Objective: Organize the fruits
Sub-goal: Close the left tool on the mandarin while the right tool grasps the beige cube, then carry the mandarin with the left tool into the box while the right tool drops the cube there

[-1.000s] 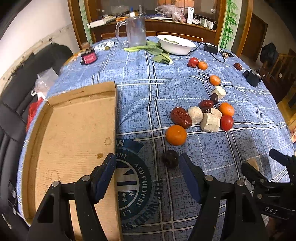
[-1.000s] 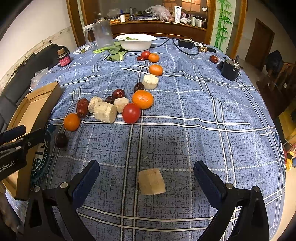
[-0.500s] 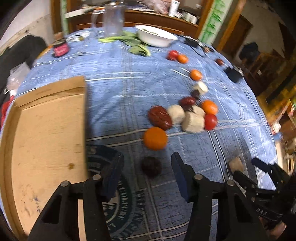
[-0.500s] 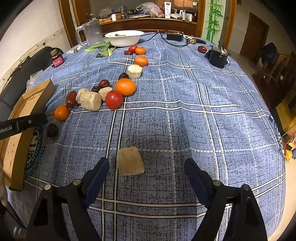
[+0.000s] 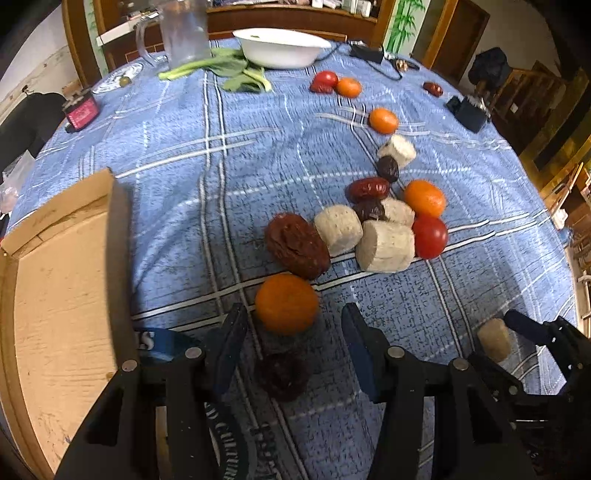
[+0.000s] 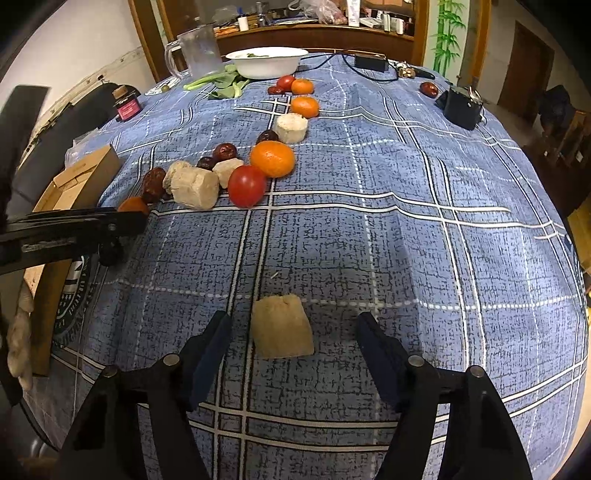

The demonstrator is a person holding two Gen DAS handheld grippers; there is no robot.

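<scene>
My left gripper (image 5: 293, 334) points down at the blue checked tablecloth. A small dark red fruit (image 5: 282, 374) lies between its jaws. The jaws are closing and gaps show on both sides of the fruit. An orange (image 5: 286, 302) sits just beyond the fingertips. My right gripper (image 6: 293, 341) straddles a tan chunk (image 6: 282, 326); its jaws are closing too, with the pads clear of the chunk. Further up the cloth lies a pile of fruit: a big dark red date (image 5: 295, 245), pale chunks (image 5: 386, 245), a tomato (image 5: 428, 236) and another orange (image 5: 424, 197).
An open cardboard box (image 5: 55, 277) lies at the left table edge. At the far end stand a white bowl (image 5: 280, 46), a glass jug (image 5: 183, 31) and leafy greens (image 5: 236, 74). A pink jar (image 5: 81, 114) is far left, a black box (image 5: 467, 112) far right.
The left gripper moved forward and down until the dark fruit lay between its jaws, which narrowed. The right gripper's jaws narrowed around the tan chunk with the hand nearly still.
</scene>
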